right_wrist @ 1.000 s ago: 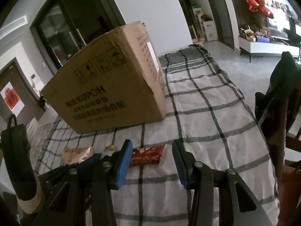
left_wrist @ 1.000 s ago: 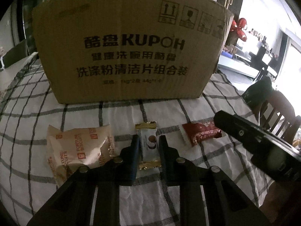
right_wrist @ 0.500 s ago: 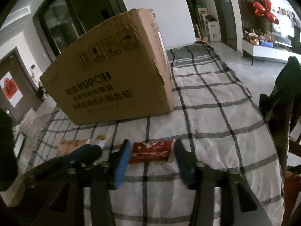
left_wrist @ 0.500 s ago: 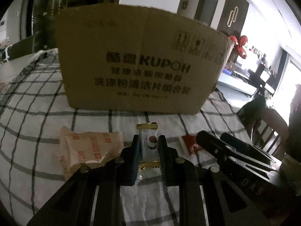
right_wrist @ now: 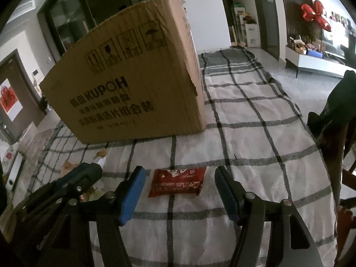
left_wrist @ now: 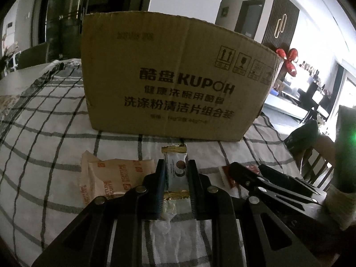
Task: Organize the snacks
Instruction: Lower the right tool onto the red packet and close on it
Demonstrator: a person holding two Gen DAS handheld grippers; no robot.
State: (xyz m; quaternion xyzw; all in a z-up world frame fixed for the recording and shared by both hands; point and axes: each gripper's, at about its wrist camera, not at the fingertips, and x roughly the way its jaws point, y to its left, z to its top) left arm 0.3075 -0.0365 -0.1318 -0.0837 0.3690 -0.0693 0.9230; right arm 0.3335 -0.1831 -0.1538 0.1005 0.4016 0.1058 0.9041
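Three wrapped snacks are visible, together with one cardboard box and two grippers.

Snack 1: a small white packet with gold ends. The left gripper is clamped on it, one pad on each long side. Its upper gold end stands clear above the fingertips, and its lower gold end shows between the fingers.

Snack 2: one pale fortune-biscuit packet with orange print. It lies flat on the checked cloth that covers the worktop, just left of the left gripper and apart from it.

Snack 3: one red packet. It lies flat on the cloth between the two blue pads of the right gripper. The jaws of this gripper stand apart, with a gap on each side of the packet; neither pad touches it.

The box stands upright on the cloth behind all three snacks, with its printed face toward the grippers. Whether it holds anything cannot be told from these views.

In the left wrist view, the right gripper's fingers partly cover the red packet.
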